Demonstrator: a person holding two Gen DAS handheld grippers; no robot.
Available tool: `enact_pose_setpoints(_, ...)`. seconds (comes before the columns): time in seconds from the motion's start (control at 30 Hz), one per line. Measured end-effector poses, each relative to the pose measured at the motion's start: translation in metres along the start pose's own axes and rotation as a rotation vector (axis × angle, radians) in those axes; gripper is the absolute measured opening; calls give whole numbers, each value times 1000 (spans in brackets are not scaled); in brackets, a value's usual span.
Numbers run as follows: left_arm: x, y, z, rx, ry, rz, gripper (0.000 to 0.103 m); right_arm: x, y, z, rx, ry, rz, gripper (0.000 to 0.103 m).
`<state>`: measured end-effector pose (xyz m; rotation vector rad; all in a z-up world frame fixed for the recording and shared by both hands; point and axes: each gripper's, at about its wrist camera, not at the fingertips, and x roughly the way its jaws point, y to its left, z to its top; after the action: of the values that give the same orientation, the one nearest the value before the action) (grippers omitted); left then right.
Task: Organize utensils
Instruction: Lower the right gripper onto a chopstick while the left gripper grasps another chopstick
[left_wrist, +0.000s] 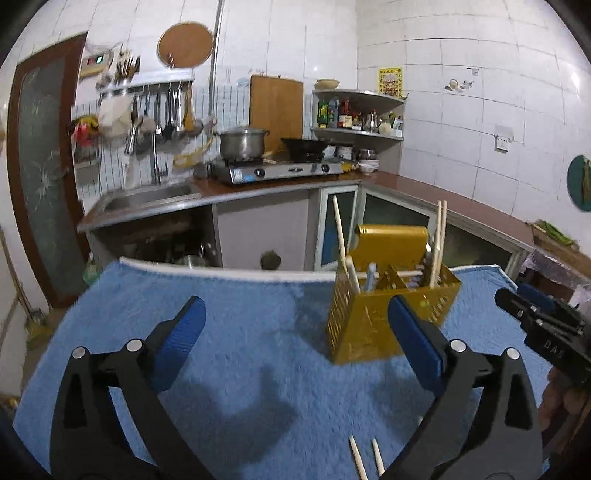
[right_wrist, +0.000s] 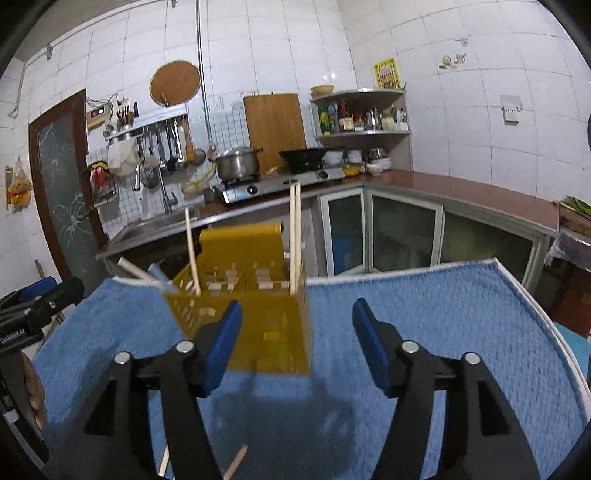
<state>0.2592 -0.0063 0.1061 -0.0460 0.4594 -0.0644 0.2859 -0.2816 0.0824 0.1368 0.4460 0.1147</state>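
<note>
Yellow utensil caddy (left_wrist: 373, 325) stands on blue towel (left_wrist: 258, 369), well inside its white far edge. Left gripper (left_wrist: 295, 325) and right gripper (right_wrist: 297, 332): jaws spread, holding nothing. Bare towel lies between each pair; two chopsticks (left_wrist: 365, 458) lie near the front.

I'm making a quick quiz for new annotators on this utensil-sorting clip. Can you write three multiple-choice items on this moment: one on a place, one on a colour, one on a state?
1. Where do the two loose chopsticks lie?
A. On the blue towel, near the grippers
B. In the sink
C. On the stove

2. What colour is the utensil holder?
A. White
B. Yellow
C. Red

3. How does the left gripper stand?
A. Shut on a chopstick
B. Shut on nothing
C. Open, nothing between its fingers

Answers:
1 A: the loose chopsticks rest on the blue towel at the picture's lower edge.
2 B: the utensil holder is plainly yellow, with chopsticks standing in it.
3 C: the left gripper has its fingers spread wide over bare towel.
</note>
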Motion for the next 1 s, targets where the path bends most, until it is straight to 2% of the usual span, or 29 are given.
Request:
enact_pose_setpoints(0.13,-16,7,-18,-31,29,-9,98,-16,1,-19,11,22,-2,72)
enact_pose_setpoints(0.4,-29,2,-57,-4,65,18,98,-31,6,-63,16,69,-21,76)
enact_pose_setpoints(0.63,-19,-1,-89,-7,121,14,98,-31,10,-95,15,116,-50,76)
enact_pose_setpoints(0.87,-3,-7,-113,24,207,10,97,-16,5,-113,17,206,-90,76)
enact_pose_setpoints(1.0,7,-7,-119,-5,268,-25,96,-15,0,-119,33,228,-97,76)
